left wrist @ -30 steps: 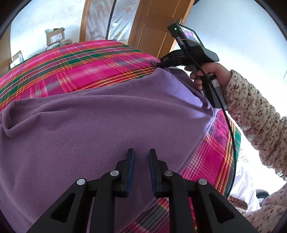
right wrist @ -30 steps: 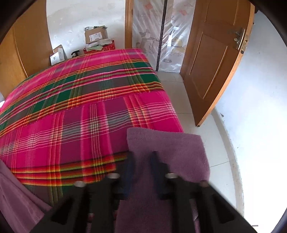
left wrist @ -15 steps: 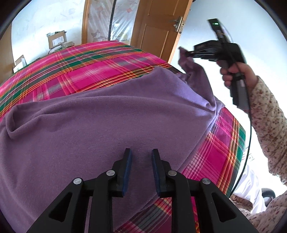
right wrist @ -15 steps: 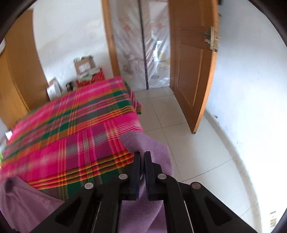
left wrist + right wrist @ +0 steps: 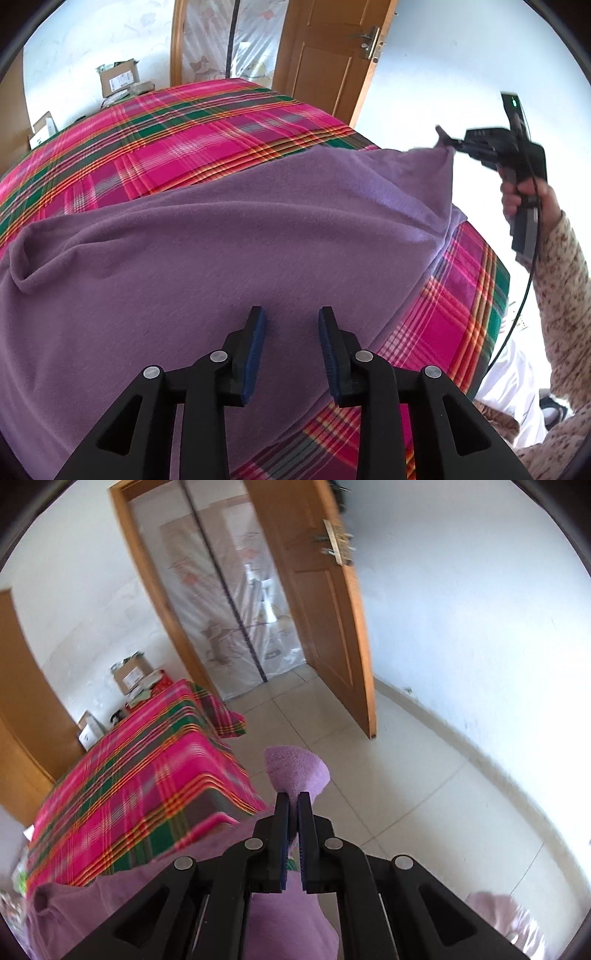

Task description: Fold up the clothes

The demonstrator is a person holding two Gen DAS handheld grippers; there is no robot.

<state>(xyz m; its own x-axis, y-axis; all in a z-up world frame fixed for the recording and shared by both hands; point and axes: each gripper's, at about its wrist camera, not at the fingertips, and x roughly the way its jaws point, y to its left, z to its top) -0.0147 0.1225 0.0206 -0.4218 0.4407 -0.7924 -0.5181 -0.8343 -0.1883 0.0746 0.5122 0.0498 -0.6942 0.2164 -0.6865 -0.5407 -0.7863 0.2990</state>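
A purple fleece garment [image 5: 207, 258] lies spread over the plaid bed [image 5: 192, 136]. My left gripper [image 5: 291, 317] hovers over its near part, jaws opening, with nothing pinched between the pads. My right gripper [image 5: 293, 800] is shut on a corner of the purple garment [image 5: 295, 771], whose tip sticks out past the fingertips. In the left wrist view that right gripper [image 5: 445, 142] is raised off the bed's right edge, pulling the corner up and outward, held by a hand in a floral sleeve [image 5: 557, 266].
The bed's pink and green plaid cover [image 5: 140, 790] ends at a tiled floor [image 5: 406, 801] on the right. A wooden door [image 5: 317, 602] stands ajar. Cardboard boxes [image 5: 118, 75] sit at the far end by the white wall.
My right gripper has lifted the garment corner up and swung it out to the right, off the bed, rolling as it went. My left gripper's jaws have spread wider in place.
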